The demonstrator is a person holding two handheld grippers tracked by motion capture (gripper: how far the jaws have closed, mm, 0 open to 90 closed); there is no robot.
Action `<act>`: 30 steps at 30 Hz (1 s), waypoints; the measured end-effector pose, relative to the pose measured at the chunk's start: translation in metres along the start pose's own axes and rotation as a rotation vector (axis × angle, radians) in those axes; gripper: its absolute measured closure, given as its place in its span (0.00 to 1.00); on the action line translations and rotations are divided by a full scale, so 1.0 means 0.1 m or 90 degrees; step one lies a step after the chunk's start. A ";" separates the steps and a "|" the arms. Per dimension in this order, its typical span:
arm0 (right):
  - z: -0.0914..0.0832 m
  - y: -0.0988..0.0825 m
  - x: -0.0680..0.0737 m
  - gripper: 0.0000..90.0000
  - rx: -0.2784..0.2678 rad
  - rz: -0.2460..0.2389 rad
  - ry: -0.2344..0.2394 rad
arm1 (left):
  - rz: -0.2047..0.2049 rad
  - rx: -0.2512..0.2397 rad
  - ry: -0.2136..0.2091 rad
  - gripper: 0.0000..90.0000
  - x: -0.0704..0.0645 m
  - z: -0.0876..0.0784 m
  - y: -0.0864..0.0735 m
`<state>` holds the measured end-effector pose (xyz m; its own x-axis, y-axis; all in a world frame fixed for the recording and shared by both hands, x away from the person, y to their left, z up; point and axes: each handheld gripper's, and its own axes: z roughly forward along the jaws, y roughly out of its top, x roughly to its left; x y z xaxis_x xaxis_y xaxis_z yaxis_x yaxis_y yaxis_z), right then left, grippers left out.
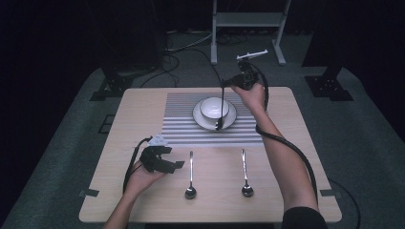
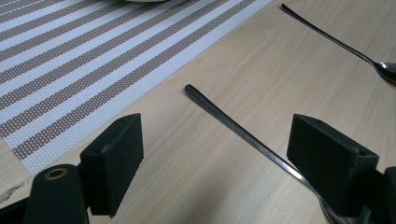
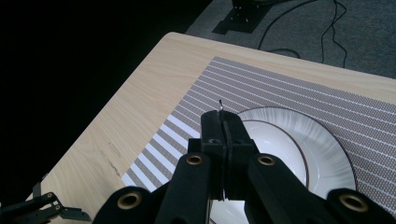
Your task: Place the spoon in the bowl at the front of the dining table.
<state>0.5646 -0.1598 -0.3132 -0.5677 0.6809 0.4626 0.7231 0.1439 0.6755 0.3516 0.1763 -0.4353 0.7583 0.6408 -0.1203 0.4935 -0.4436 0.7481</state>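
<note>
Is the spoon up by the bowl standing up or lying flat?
Standing up. The right gripper pinches the spoon by its handle, and it hangs down into the bowl.

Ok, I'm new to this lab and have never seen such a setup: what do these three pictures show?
There's no machine here. A person holds a gripper in each hand. The high view looks down on the table, and the other two come from cameras riding on the grippers. On the table lie a striped mat with a bowl on a plate, plus a left spoon and a right spoon. The right gripper is shut on what looks like a third spoon, hanging over the plate. The left gripper is open, pointing at the left spoon.
</note>
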 end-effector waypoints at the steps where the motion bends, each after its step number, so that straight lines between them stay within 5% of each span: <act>1: 0.00 0.01 0.00 0.99 0.001 0.000 -0.001 | 0.000 0.000 0.000 0.20 0.00 0.00 0.00; 30: 0.11 0.28 -0.07 0.99 -0.023 0.015 -0.027 | -0.004 0.002 0.004 0.20 0.03 -0.03 -0.02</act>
<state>0.5931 -0.1523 -0.3039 -0.5329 0.7137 0.4546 0.7213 0.1022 0.6851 0.3521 0.1809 -0.4355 0.7528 0.6472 -0.1204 0.4988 -0.4414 0.7459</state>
